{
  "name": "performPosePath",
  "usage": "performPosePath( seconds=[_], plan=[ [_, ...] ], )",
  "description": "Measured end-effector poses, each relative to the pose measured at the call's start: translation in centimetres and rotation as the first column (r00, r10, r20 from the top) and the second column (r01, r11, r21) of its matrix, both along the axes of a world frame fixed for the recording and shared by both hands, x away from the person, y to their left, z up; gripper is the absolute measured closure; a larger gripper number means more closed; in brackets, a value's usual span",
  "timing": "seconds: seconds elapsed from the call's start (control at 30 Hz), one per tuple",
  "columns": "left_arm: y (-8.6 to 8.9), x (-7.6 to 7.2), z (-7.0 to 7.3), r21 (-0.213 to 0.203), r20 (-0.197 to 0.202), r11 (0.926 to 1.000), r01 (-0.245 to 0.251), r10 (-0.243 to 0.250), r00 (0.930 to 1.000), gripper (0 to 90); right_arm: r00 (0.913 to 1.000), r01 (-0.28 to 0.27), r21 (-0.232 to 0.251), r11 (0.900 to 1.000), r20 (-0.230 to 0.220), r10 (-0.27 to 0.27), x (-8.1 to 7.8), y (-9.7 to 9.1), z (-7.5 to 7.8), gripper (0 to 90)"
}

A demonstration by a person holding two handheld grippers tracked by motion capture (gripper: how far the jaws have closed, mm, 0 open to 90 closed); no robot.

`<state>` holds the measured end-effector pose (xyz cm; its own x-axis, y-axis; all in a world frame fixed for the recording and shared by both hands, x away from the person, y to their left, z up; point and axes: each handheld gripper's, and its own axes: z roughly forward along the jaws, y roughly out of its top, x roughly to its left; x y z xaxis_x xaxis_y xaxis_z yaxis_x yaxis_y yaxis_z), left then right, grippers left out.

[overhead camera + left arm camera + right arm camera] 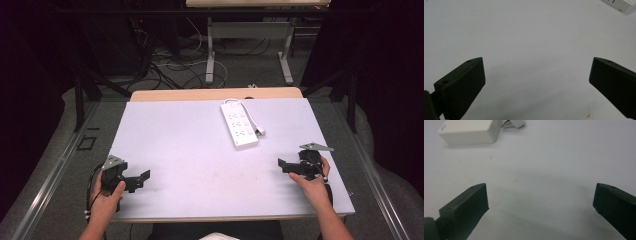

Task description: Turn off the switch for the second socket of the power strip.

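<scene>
One white power strip point(239, 125), rectangular, smooth plastic, flat at far centre of table point(200, 150), cord looped beside it. Nothing between it and either gripper. Left gripper point(134, 181) at near left edge, jaws spread wide, empty. Right gripper point(290, 166) at near right, likewise wide, empty. Matte pale tabletop, faint scuffs.
</scene>
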<state>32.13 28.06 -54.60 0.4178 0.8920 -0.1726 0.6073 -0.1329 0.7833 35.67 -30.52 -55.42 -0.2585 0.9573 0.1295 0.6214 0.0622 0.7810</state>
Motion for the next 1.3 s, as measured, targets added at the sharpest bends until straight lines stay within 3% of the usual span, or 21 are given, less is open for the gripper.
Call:
performPosePath(
  seconds=[0.2, 0.53, 0.9, 1.3],
  plan=[
    [-0.3, -0.1, 0.2, 0.011, 0.005, 0.9996, 0.025, -0.025, 0.9997, 0.3, 0.9995, -0.023, -0.025, 0.9994, 0.022, 0.023, -0.8, 1.0, 1.1, 0.0],
    [-0.4, -0.2, 0.2, 0.011, 0.006, 0.9997, 0.02, -0.02, 0.9998, 0.5, 0.999, -0.042, -0.008, 0.9991, 0.017, 0.042, -0.6, 2.5, 2.1, 0.0],
    [-0.5, -0.3, 0.2, 0.011, 0.004, 0.9997, 0.021, -0.021, 0.9998, 0.6, 0.9952, -0.086, -0.036, 0.9956, 0.044, 0.088, 1.1, 4.2, 3.7, 0.0],
    [-0.4, -0.3, 0.3, 0.013, 0.006, 0.9997, 0.019, -0.02, 0.9998, 0.7, 0.9886, -0.148, -0.033, 0.9885, 0.024, 0.149, 2.8, 6.3, 6.0, 1.9]
  ],
)
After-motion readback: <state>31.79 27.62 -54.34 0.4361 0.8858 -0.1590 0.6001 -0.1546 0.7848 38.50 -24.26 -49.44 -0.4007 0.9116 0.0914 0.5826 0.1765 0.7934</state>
